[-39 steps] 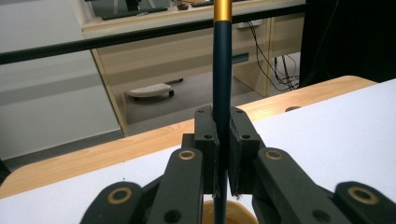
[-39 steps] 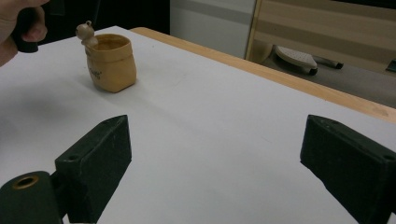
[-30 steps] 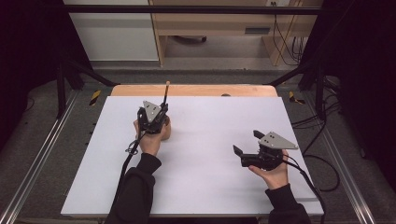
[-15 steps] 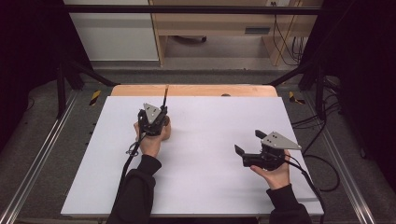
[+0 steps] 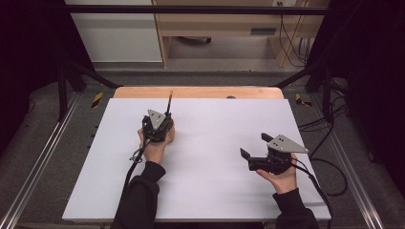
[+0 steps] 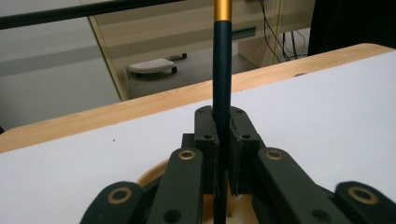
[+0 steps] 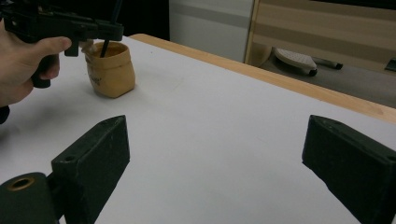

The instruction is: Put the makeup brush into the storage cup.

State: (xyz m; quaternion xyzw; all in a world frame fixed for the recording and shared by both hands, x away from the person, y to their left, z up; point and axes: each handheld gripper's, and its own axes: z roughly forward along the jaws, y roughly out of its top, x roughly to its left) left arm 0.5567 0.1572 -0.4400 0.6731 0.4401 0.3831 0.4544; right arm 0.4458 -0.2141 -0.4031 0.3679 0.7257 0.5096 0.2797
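Observation:
A small tan cup (image 7: 111, 70) stands on the white table top (image 5: 215, 129), left of the middle. My left gripper (image 5: 164, 119) hovers right over the cup and is shut on a thin dark stick (image 6: 222, 74) with a gold band near its top. The stick (image 5: 169, 101) stands upright, and its lower end reaches down into the cup in the right gripper view. The cup's rim (image 6: 152, 171) shows beneath the jaws. The left gripper (image 7: 100, 30) is held by a hand. My right gripper (image 5: 254, 145) rests low at the right, open, its jaws wide apart with nothing between them (image 7: 217, 140).
A wooden strip (image 5: 200, 92) borders the table's far edge. Beyond it are a wooden cabinet (image 5: 215, 28) and cables on the floor. Metal rails (image 5: 43, 157) run along both sides of the table. A cable (image 5: 131, 164) trails from the left gripper.
The left gripper and its stick have sunk slightly towards the cup. The right gripper has barely shifted and stays open.

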